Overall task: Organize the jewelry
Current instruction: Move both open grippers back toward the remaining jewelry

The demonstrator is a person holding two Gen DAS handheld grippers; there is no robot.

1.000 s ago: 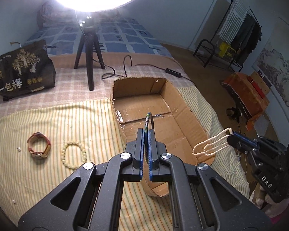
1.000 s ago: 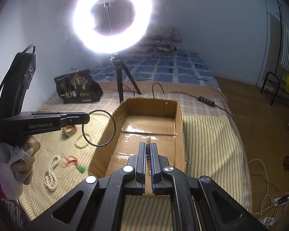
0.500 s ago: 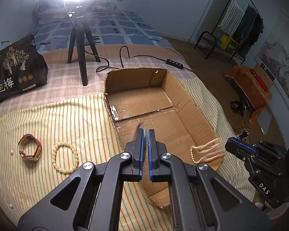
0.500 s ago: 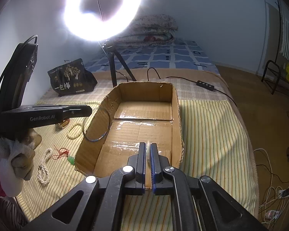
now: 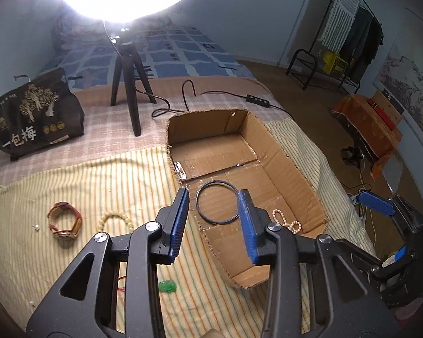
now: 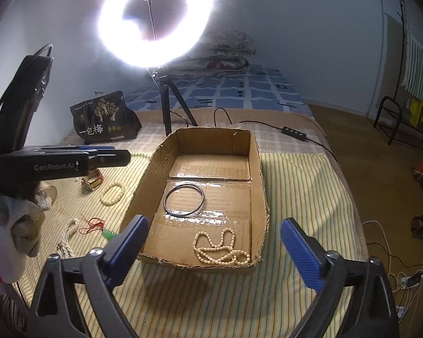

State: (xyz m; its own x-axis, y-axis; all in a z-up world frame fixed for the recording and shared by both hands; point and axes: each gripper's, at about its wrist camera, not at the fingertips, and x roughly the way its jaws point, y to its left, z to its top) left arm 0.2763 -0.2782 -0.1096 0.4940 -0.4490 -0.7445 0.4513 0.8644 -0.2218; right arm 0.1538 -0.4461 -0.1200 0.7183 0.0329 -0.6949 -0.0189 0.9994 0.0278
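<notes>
Only rightward, white bead rope (image 6: 67, 238).

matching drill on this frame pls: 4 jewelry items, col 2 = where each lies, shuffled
1. black hoop
2. bead necklace
3. watch
4. green pendant

A. on the striped cloth, next to the bead bracelet
B. near end of the cardboard box
C. middle of the box floor
D. on the striped cloth, beside the box's near corner

Pairs: 1-C, 2-B, 3-A, 4-D
</notes>
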